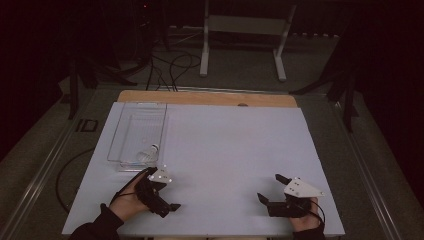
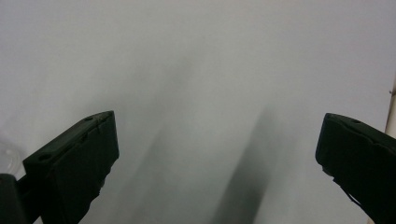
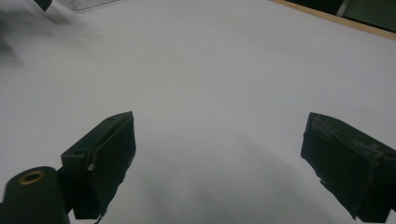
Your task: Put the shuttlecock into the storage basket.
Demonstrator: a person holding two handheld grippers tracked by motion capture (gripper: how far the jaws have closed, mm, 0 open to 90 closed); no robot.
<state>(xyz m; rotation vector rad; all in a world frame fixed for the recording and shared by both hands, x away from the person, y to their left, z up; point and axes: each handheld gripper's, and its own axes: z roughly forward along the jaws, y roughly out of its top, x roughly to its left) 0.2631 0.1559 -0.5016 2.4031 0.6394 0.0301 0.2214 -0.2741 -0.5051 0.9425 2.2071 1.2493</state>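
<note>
White table [image 1: 235, 150], clear tray [image 1: 137, 132], small bottle [image 1: 149, 154]

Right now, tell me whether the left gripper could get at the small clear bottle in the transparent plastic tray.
Probably yes: the open left gripper sits just short of the tray, whose top is open, with the bottle at its near end.

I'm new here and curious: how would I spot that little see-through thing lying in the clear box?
Find the white table, then the clear tray on its left side. At the tray's near end lies a small clear bottle on its side, the tray's sole content, just beyond the left hand-held gripper.
</note>
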